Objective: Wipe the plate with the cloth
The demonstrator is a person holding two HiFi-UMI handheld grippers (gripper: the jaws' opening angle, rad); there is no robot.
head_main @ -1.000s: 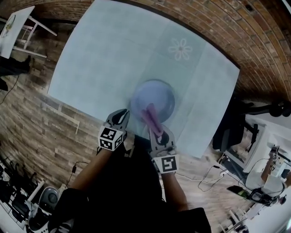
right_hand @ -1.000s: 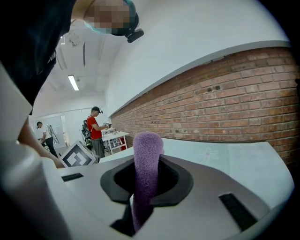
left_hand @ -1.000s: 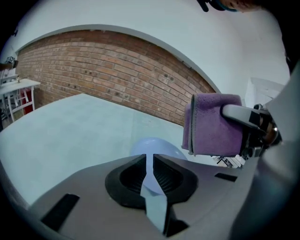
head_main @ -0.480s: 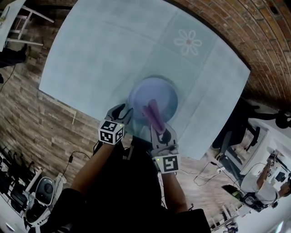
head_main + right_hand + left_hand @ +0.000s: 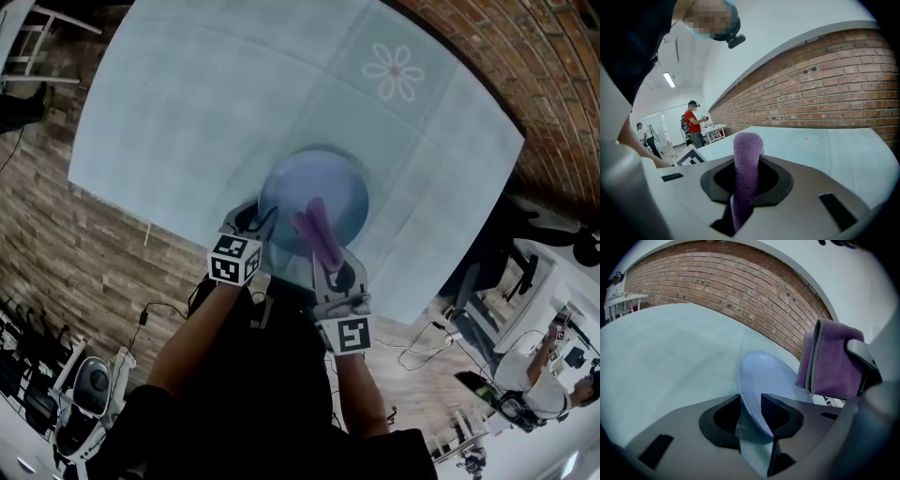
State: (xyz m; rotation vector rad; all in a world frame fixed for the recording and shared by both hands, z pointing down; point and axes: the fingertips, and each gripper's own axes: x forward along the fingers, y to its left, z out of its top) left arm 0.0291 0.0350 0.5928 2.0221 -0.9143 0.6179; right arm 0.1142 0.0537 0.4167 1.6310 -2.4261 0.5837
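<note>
Fuzzy cloth (image 5: 747, 164), glossy smooth plate (image 5: 764, 376), rough brick wall (image 5: 740, 291)

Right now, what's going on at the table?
A person works two handheld tools over a table. The left tool has the rim of the blue plate between its jaws, which are closing but not yet pressing on it. The right tool is clamped on a folded purple cloth held over the plate.

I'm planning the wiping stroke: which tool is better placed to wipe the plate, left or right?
Right. The right tool grips the purple cloth, over the plate. The left tool is closing its jaws with the plate's rim between them, so it likely suits steadying.
</note>
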